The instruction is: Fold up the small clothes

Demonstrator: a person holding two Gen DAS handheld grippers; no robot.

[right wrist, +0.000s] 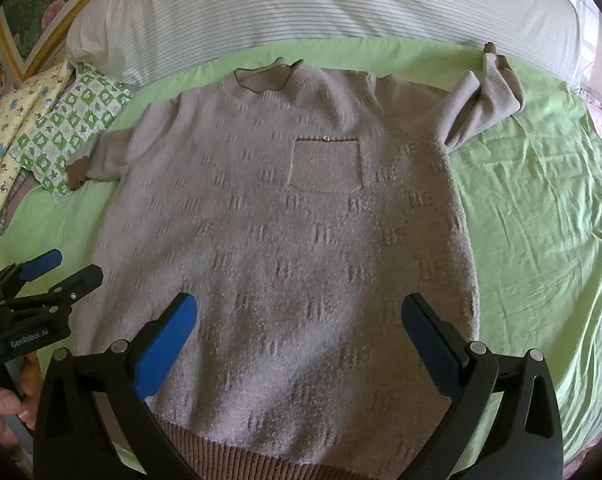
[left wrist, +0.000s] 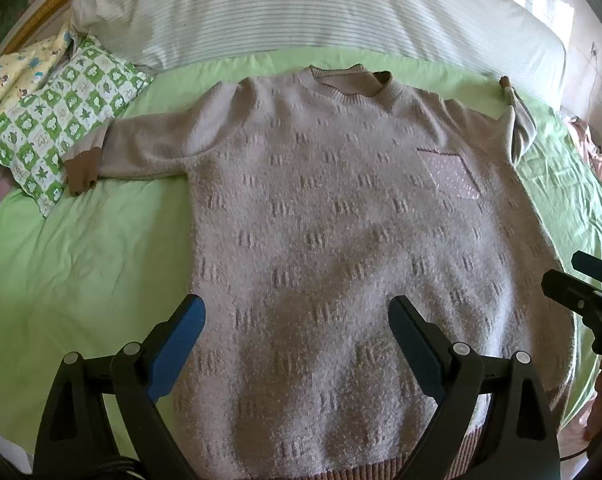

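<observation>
- Sweater [left wrist: 333,216] lies flat, front up, on the green bed sheet [left wrist: 81,248].
- Left gripper [left wrist: 297,320] gapes wide above it, holding nothing.
- Right gripper [right wrist: 301,320] likewise wide, empty.

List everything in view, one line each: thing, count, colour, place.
sweater: one, pinkish-beige with brown trim, spread flat on the sheet
sheet: one, light green, covering the bed
striped pillow: one, white, at the head of the bed
checked pillow: one, green and white, beside the sweater's cuff
cartoon-print pillow: one, yellow, at the bed's edge
left tool: open, over the sweater's hem
right tool: open, over the hem
</observation>
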